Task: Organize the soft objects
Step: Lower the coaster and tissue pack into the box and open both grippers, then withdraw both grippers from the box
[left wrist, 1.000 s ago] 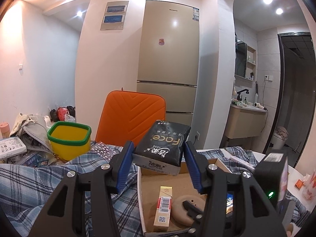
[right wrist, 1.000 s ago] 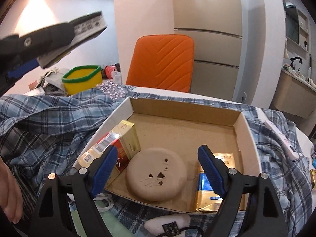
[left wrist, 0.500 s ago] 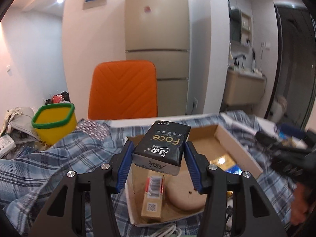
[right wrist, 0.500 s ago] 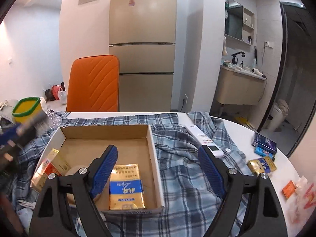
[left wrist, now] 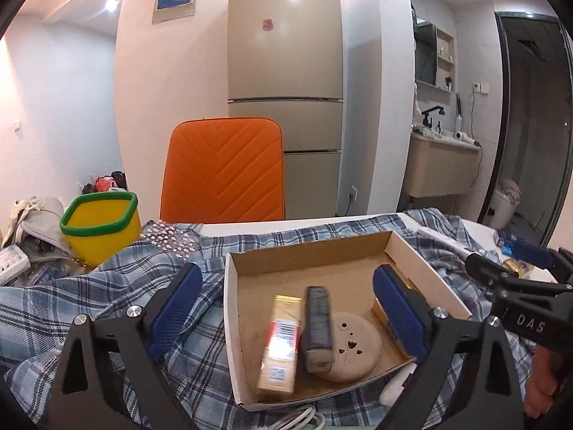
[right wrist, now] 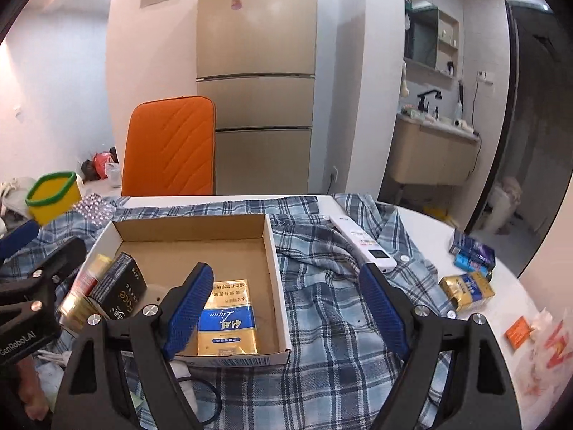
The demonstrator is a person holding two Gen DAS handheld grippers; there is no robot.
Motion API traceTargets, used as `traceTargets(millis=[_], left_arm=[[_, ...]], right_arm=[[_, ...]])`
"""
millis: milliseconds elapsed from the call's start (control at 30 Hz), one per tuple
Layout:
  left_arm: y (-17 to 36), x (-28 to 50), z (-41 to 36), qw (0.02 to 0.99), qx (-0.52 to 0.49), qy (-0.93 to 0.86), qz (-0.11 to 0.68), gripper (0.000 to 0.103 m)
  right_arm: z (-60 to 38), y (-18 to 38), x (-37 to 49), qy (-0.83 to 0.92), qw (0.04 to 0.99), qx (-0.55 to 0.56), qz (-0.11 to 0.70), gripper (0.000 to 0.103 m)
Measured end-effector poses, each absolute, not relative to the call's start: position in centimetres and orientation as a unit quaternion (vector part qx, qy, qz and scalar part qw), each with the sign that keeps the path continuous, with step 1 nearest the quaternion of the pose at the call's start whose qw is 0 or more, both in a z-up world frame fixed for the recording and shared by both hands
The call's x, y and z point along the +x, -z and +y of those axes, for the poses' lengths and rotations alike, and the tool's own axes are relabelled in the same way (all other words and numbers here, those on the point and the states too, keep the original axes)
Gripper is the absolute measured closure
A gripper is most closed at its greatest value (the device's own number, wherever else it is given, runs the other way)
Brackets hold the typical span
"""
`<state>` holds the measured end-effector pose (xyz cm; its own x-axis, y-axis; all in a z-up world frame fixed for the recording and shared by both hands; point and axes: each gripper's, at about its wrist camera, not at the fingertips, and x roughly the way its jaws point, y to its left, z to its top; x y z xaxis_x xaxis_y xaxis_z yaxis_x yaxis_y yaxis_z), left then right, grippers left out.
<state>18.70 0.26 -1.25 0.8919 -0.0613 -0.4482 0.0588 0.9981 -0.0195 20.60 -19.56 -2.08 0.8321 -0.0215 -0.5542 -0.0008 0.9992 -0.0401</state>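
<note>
Presently, in the left wrist view, the left tongs point(left wrist: 286, 304) have just been opened wide; the released black tissue pack point(left wrist: 318, 328) is seen tilted inside the cardboard box point(left wrist: 422, 261). In the right wrist view, the right tongs point(right wrist: 286, 304) are spread, empty; gold pack point(right wrist: 465, 288) and blue packs point(right wrist: 472, 254) are left on the counter point(right wrist: 429, 222).

1. The box point(right wrist: 275, 268) is matt brown cardboard with white outer walls.
2. The shirt point(right wrist: 322, 322) under it is soft checked cloth, creased.
3. The black pack point(right wrist: 120, 292) and gold pack point(right wrist: 227, 322) are glossy film.
4. The pads point(left wrist: 399, 308) are ribbed blue rubber on matt black plastic.
5. The chair point(left wrist: 224, 172) is smooth quilted orange leather-like cover.
6. The fridge point(left wrist: 284, 53) is glossy.
</note>
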Motion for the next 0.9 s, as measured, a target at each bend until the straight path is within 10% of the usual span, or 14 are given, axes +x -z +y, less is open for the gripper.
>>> traceTargets(millis=[900], left_arm=[[-2.1,7.4,2.2,0.992,-0.019,0.045,0.115,0.007]], right_arm=[[-20.1,-1.6,12.8,-0.044,0.981,0.018,0.19,0.018]])
